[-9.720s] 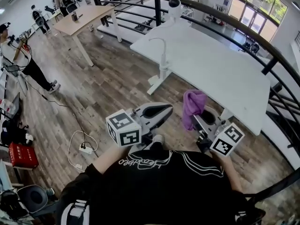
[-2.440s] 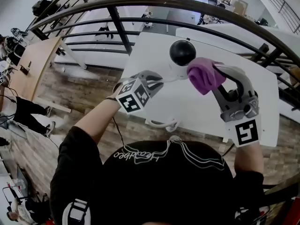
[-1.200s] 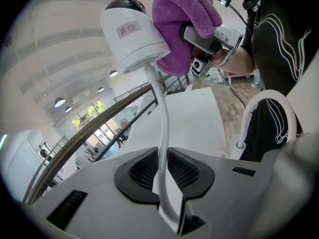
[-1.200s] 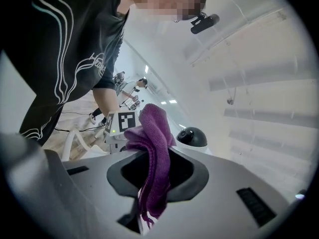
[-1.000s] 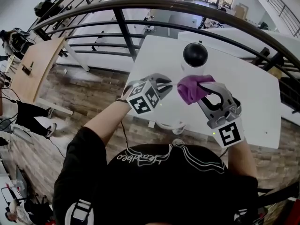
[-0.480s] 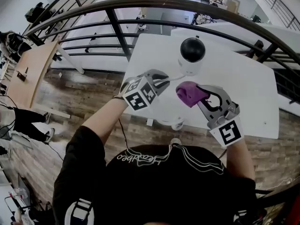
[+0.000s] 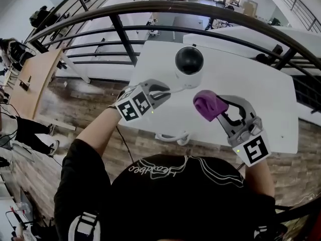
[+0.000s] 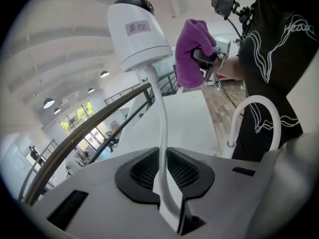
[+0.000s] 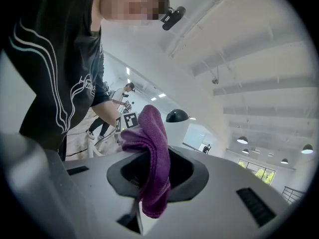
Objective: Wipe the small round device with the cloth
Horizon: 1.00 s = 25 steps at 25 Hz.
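The small round device [image 7: 188, 63] has a black dome on a white body [image 8: 138, 32] and stands on a thin white stem [image 8: 162, 133] above the table. My left gripper [image 7: 161, 90] is shut on that stem, which runs down between its jaws [image 8: 167, 183]. My right gripper [image 7: 216, 106] is shut on a bunched purple cloth [image 7: 209, 104], held below and right of the device with a small gap. From the left gripper view the cloth [image 8: 191, 51] hangs just right of the white body. In the right gripper view the cloth [image 9: 153, 158] drapes over the jaws, with the dome [image 9: 177, 116] beyond it.
A white table [image 7: 241, 82] lies under the device, with the stand's curved white foot [image 7: 173, 136] at its near edge. A black railing [image 7: 150, 8] arcs across behind it. Wooden floor, a wooden table [image 7: 30, 77] and people are at the left.
The right gripper has moved rightward with the cloth, from just under the device to its lower right, and rolled slightly. The left gripper still holds the stem in place.
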Motion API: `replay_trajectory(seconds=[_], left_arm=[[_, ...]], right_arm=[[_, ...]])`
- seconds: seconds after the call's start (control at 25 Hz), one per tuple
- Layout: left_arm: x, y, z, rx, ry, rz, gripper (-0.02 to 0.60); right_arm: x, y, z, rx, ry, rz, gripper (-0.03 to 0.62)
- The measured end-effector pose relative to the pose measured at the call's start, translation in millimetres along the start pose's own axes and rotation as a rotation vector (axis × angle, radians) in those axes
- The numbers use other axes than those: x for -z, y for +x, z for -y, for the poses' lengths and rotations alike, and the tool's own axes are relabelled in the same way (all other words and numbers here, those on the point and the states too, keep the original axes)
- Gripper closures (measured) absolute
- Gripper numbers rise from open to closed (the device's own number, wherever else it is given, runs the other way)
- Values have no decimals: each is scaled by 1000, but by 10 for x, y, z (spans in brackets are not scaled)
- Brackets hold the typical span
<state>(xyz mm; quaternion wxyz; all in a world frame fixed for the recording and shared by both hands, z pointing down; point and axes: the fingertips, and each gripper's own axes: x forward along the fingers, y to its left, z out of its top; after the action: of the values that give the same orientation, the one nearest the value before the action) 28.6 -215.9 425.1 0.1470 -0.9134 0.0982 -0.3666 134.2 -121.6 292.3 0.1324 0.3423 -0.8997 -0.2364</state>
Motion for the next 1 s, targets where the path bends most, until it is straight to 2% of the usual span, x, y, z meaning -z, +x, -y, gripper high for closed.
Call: replay_trajectory(seconds=[0.2,0.4,0.68,1.0], left_arm=[[-4,18,2,79,-17,55,525],[32,-36,26,176,-54,127,525],[20,-67,53,339,-42,229,525],[33,-100,63,476,2,312,520]], right_arm=[[-257,-13,33,32,34,61,528],[-494,146,-50,89,-45,39,528],[-825,408,-170,302,-158,-76,528],[-1083,756,-292,545,-412,-315,528]])
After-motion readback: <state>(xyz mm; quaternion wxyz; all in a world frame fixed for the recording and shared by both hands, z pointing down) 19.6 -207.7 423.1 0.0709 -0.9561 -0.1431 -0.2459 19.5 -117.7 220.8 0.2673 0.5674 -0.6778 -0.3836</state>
